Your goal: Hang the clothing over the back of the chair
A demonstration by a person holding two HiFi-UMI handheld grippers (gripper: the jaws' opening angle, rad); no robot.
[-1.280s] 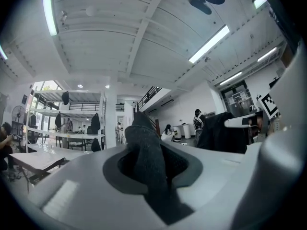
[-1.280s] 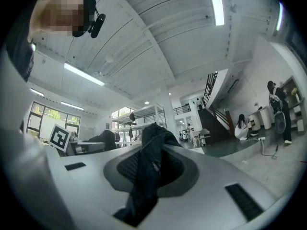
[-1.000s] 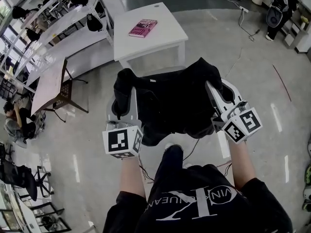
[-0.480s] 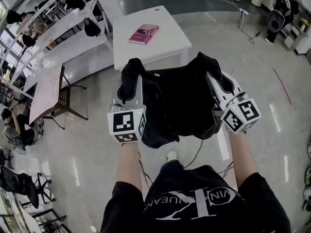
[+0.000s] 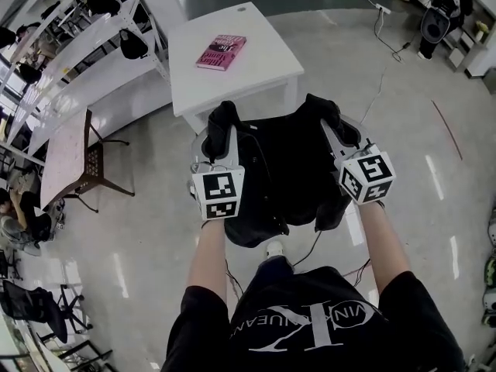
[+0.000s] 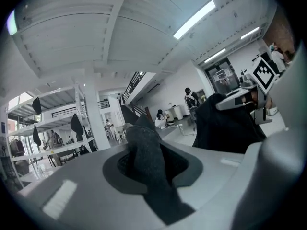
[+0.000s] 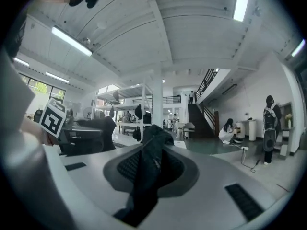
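You've brought the clothing (image 5: 283, 169) nearer the white table (image 5: 263, 60), stretched just before it. Only the gripper views show left gripper (image 6: 146, 152) and right gripper (image 7: 151, 162) each clamped on its fabric.

Both arms stretched forward, left gripper (image 5: 224, 132) and right gripper (image 5: 332, 127) side by side, jaws pinching clothing (image 5: 283, 165)

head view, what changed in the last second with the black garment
The left hand-held gripper and right hand-held gripper carried the black garment up the picture toward the white table and drew slightly closer together. Nothing was taken or released: both stay shut on the garment. The pink book has not moved on the table.
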